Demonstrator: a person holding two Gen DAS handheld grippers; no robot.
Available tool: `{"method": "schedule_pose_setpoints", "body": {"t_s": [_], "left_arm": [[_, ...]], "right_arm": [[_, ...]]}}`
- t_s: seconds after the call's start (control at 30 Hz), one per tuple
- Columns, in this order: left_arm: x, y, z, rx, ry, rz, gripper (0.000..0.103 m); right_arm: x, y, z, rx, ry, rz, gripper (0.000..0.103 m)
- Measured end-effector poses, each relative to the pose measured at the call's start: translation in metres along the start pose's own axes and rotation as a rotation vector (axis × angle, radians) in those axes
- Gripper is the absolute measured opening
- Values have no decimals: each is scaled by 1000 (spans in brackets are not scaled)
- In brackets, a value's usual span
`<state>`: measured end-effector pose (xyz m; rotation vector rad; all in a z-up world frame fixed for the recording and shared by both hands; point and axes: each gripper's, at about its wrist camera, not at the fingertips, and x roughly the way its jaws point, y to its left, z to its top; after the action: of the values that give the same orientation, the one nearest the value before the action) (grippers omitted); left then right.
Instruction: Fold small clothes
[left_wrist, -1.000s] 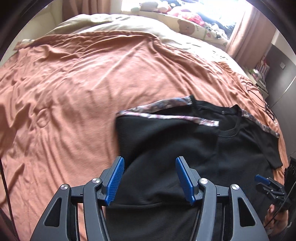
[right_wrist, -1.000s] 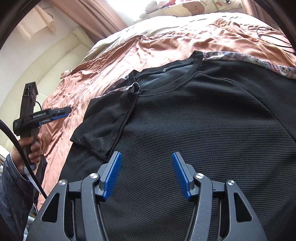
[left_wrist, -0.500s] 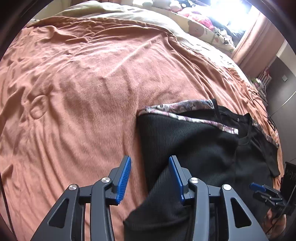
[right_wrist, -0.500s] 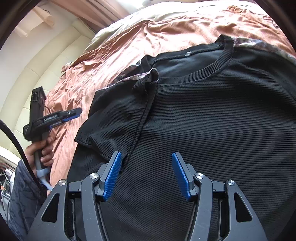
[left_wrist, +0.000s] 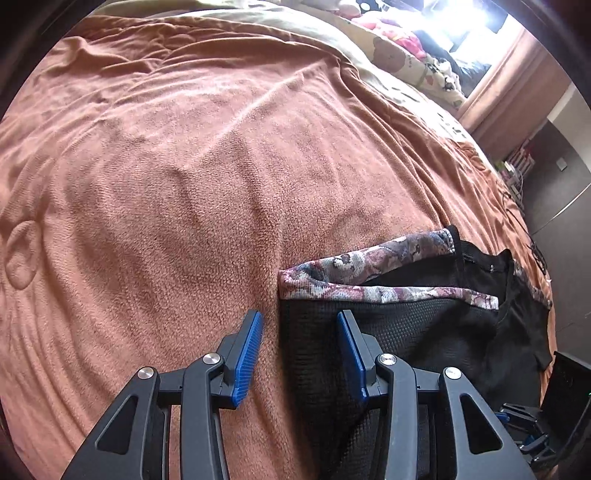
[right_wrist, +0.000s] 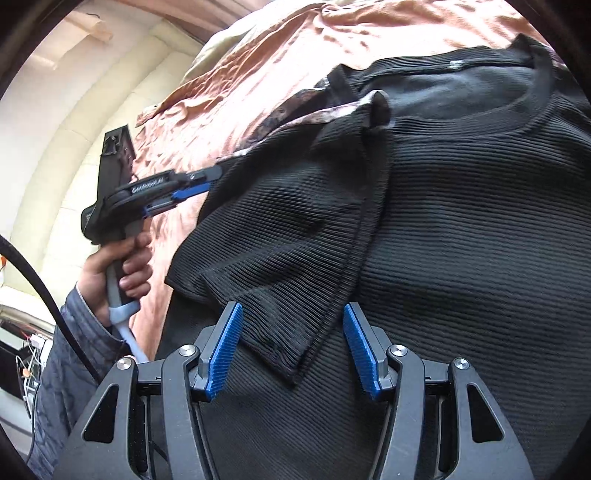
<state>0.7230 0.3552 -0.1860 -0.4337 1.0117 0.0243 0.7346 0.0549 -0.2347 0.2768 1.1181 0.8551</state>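
Right gripper (right_wrist: 293, 347) sits low over the black ribbed top (right_wrist: 461, 229), jaws partly apart, nothing pinched; the hem corner of the folded-in sleeve (right_wrist: 280, 258) lies just under the gap between the blue pads (right_wrist: 225, 347). Left gripper (left_wrist: 300, 352) straddles the top's left folded edge: one pad over the orange blanket (left_wrist: 166, 166), the other over black knit. Jaws narrower than the right's, not visibly clamping; fabric edge sits between them. From the right wrist view the left gripper's tip (right_wrist: 207, 181) is at that same edge, held by a hand (right_wrist: 118, 266) in a dark patterned sleeve (right_wrist: 62, 369).

Top lies flat on the blanket, toward the bed's right side, neckline (right_wrist: 532, 92) at the far end. Floral trim band (left_wrist: 369, 273) runs across the shoulder, doubled where the sleeve is folded over. Beyond: cream quilt (left_wrist: 295, 22), printed pillow (left_wrist: 406, 59), bright window far right. Padded cream headboard (right_wrist: 74, 129) on the left.
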Motion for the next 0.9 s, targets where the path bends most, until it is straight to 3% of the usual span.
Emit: {"method": "schedule_pose_setpoints", "body": {"t_s": [0.07,0.13,0.2,0.3,0.43,0.53,0.73,0.9], "left_arm": [[8,-1,2,10,25,20,40],[13,-5,1,23,38,30,28],[12,-11,0,48,18,45,7],[6,-25,3,113,-26,137,7],[-14,-42,15,180,-106,168,7],[-15,-50,23,219,-128,194,7],[-1,-43,26,221,-134,246,7],[4,-31,18,169,-58,227,13]], "right_arm": [[6,-1,1,1,2,8,55],[9,-2,3,10,-2,7,55],[11,-4,4,42,-9,10,55],[10,-8,6,109,-11,-10,37],[16,-3,2,112,25,23,16],[22,3,-3,95,41,25,6],[15,-1,-11,95,24,-20,2],[7,1,-11,96,-1,-64,2]]}}
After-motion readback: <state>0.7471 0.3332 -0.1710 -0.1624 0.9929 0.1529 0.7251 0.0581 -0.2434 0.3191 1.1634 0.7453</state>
